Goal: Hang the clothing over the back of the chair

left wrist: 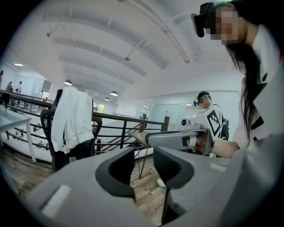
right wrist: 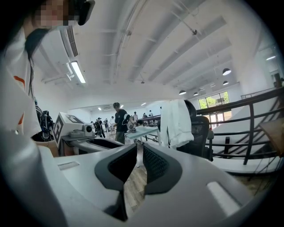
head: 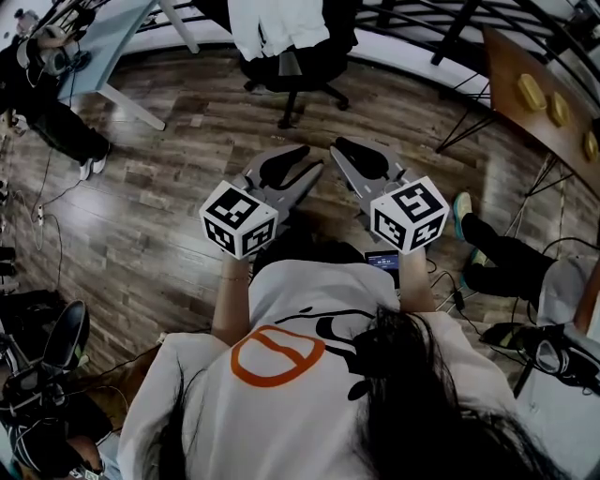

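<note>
The white clothing (head: 277, 23) hangs draped over the back of a black office chair (head: 295, 70) at the far side of the wooden floor. It shows too in the left gripper view as the clothing (left wrist: 71, 117) on the chair (left wrist: 48, 128), and in the right gripper view as the clothing (right wrist: 175, 122) on the chair (right wrist: 200, 128). Both grippers are held level in front of the person, well short of the chair. My left gripper (head: 309, 161) (left wrist: 144, 153) is open and empty. My right gripper (head: 339, 150) (right wrist: 140, 148) is shut on nothing.
A pale blue table (head: 103, 37) stands at the back left and a wooden table (head: 534, 103) at the right. A black railing (left wrist: 120, 128) runs behind the chair. Other people stand at the left (head: 47, 103) and right (head: 492, 248). Cables and bags lie at the floor's edges.
</note>
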A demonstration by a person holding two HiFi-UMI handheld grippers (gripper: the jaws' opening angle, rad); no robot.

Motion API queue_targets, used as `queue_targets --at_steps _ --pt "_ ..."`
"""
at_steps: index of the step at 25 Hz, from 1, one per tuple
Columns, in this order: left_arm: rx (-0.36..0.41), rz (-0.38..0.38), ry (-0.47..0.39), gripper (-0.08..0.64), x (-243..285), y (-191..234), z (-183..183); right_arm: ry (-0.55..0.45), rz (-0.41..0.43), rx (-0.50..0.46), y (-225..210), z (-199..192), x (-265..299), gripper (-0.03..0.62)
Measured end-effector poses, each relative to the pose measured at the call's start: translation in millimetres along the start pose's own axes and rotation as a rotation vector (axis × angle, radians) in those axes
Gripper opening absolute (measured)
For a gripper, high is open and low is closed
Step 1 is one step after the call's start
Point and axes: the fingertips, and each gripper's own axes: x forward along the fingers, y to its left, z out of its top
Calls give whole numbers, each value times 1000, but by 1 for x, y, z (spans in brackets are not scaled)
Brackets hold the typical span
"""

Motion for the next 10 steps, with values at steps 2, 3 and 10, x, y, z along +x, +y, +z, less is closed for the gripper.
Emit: queue_targets --at_steps 2,3,10 --pt "-2 4 -1 245 -1 1 -1 1 2 0 1 -1 1 64" --pt "-3 4 0 245 -1 1 -1 0 2 1 1 -1 1 64" --pt "-5 8 4 245 -6 8 -3 -5 2 -2 2 0 8 64"
